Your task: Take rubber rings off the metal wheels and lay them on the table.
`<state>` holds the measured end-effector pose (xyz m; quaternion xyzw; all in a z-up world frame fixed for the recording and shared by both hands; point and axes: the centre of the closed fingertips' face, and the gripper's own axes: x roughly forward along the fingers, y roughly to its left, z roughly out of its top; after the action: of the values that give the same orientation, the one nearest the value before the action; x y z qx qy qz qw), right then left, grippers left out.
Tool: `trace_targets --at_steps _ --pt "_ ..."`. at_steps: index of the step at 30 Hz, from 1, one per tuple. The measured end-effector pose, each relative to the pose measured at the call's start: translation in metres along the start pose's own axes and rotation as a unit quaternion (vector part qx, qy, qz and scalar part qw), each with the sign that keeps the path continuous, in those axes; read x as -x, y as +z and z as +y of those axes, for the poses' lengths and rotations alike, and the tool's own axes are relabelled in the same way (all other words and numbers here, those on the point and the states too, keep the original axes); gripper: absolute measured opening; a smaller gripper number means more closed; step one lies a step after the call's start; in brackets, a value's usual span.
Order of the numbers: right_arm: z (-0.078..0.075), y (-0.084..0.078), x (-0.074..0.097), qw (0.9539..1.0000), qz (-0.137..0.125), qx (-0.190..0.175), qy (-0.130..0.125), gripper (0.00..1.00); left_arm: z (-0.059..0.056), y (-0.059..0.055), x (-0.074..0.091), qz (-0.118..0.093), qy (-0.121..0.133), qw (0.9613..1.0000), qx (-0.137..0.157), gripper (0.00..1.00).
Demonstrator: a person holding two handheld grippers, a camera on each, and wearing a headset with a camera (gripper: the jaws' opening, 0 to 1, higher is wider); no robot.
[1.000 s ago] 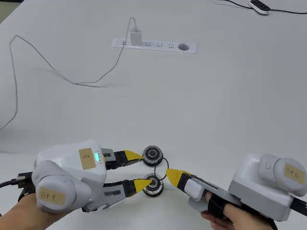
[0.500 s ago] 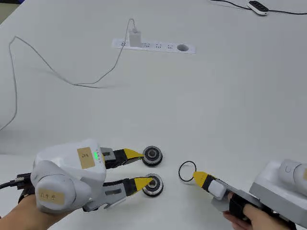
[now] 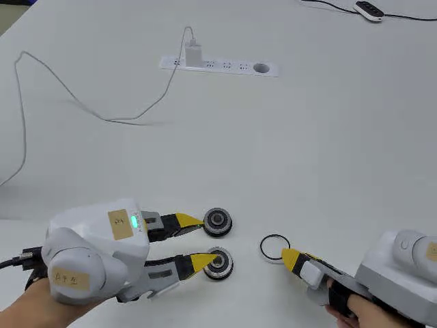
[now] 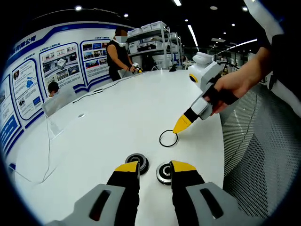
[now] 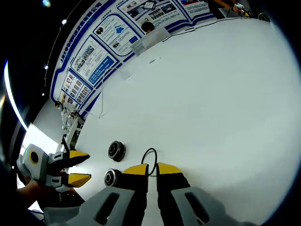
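Observation:
Two metal wheels lie side by side on the white table (image 3: 307,150), the far wheel (image 3: 218,221) and the near wheel (image 3: 218,263). My left gripper (image 3: 197,240) is open, its yellow tips just left of the wheels; its own view has both wheels (image 4: 137,162) (image 4: 164,173) right at its tips (image 4: 155,167). A thin black rubber ring (image 3: 274,247) rests flat on the table to the right of the wheels. My right gripper (image 3: 290,258) is shut on the ring's near edge; in its own view the ring (image 5: 149,157) runs in between the closed jaws.
A white power strip (image 3: 220,66) with a plugged charger and a grey cable (image 3: 82,106) lies far back. A second strip (image 3: 369,8) sits at the top right. The table's edge (image 4: 221,155) runs close to the right gripper. A person (image 4: 116,52) stands at the far end.
My right gripper has drawn the rubber ring away from the near wheel and carried it rightward, down to the table. The left gripper and both wheels have stayed put.

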<state>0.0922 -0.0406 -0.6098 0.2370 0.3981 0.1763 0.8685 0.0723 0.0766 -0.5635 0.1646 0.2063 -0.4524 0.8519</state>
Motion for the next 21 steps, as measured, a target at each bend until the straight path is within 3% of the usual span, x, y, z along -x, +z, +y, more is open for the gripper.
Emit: trace_targets --at_steps 7,10,21 --pt "-0.0023 -0.0022 0.0027 1.0000 0.004 -0.001 -0.008 0.10 -0.0013 0.0001 -0.0011 0.002 -0.003 1.0000 -0.005 0.25" --pt "-0.0040 -0.0039 0.0038 0.9996 0.008 0.023 -0.014 0.11 -0.0016 0.0005 -0.0009 0.001 -0.003 1.0000 -0.006 0.25" --pt "0.0005 0.0010 0.0068 0.9999 -0.003 0.016 -0.004 0.11 -0.0019 -0.0027 -0.0030 0.011 -0.005 0.9999 -0.008 0.25"
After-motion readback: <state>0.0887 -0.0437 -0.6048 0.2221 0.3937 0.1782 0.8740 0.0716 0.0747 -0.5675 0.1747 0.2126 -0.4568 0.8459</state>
